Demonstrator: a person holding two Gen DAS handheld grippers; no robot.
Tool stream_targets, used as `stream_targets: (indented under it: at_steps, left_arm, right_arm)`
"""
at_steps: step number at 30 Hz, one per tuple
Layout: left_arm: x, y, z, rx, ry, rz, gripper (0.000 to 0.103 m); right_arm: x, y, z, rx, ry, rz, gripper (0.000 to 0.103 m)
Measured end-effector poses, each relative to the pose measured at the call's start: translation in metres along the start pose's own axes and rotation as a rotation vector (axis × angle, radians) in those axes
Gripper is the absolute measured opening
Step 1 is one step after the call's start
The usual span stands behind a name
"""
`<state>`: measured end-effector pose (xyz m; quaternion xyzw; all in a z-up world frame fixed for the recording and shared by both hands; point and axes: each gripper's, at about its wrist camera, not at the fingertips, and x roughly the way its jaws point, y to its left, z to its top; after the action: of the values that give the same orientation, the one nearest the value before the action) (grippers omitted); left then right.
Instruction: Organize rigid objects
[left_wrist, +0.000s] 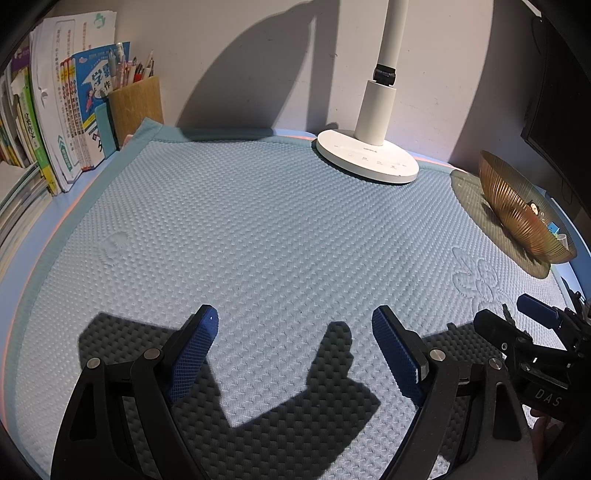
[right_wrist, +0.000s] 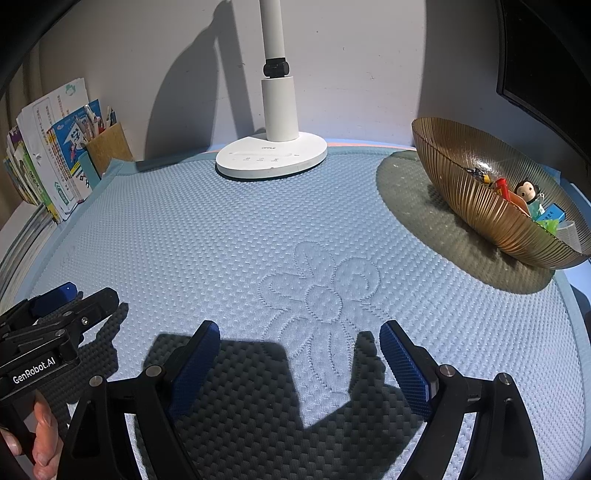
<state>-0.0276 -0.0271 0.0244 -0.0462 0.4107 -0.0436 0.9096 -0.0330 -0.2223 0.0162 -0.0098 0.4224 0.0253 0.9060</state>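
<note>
Toys (right_wrist: 524, 199) heaped in amber ribbed bowl (right_wrist: 480, 206) at counter's right, likely gathered there to tidy | left gripper (left_wrist: 295, 354) and right gripper (right_wrist: 299, 363): jaws spread, nothing between, over bare blue mat (right_wrist: 221, 236) | writing: "GenRobot.AI" on left gripper, lamp (right_wrist: 271, 155) brand unreadable

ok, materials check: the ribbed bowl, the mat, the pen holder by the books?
Bowl: looks like amber-tinted glass, possibly clear plastic; glossy, fine ribs, and the toys inside show through its wall.
Mat: woven or quilted fabric, matte pale blue, raised dimple texture with a stitched flower and a sewn border.
Pen holder: looks like wood or bamboo, matte tan with faint grain; a printed veneer can't be ruled out.
</note>
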Motion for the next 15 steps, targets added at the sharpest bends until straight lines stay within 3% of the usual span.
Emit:
stream_targets:
  at_steps: [15]
  left_arm:
    - [0.0009,-0.0003,-0.0008,-0.003,0.003,0.000,0.085]
  right_arm:
    - [0.0000,0.0010,-0.0006,0.003,-0.001,-0.003,0.087]
